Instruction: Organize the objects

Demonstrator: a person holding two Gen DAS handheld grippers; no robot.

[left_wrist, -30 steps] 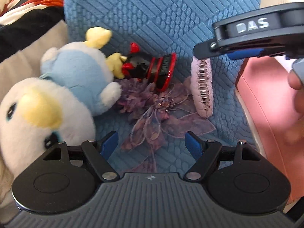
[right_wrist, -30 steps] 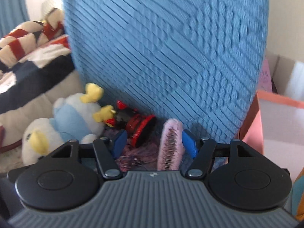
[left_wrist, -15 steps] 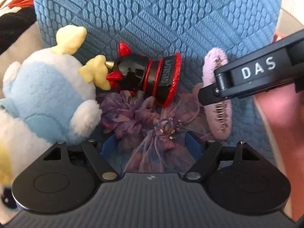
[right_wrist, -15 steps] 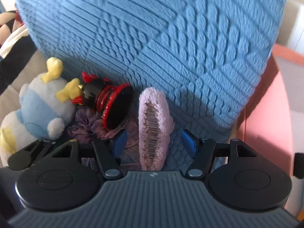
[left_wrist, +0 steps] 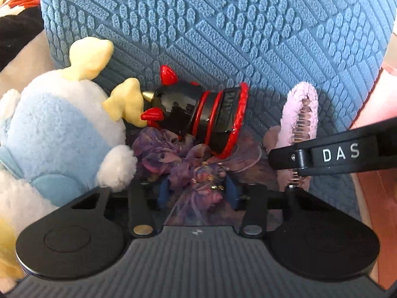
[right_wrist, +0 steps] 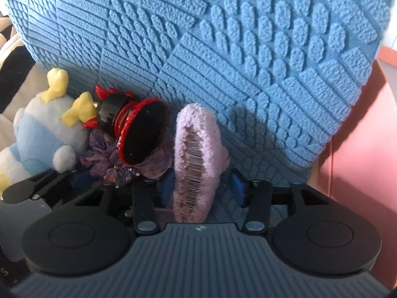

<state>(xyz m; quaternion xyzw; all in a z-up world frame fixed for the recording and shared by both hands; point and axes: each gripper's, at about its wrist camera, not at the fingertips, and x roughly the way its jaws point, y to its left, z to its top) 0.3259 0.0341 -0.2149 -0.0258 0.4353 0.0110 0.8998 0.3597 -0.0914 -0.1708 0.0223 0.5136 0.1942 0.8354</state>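
The left gripper has come forward and down since a second ago, and its jaws, then spread wide, are now closing with the purple gauze flower hair tie bunched between the blue pads; whether the pads already press it I cannot tell. Just beyond its tips a black and red horned toy lies on its side, partly over the flower. To its left a light blue and white plush touches the toy with a yellow foot. To its right lies the fluffy pink hair clip, now crossed by the black arm of the other tool.

The right gripper has dropped lower than before, when it hung above the heap. Its jaws are closing around the near end of the pink clip; the left pad sits against the clip's edge, while a gap shows before the right pad. The clip lies lengthwise between the fingers, teeth upward. Behind all items stands a blue textured cushion; a pink surface lies to the right.
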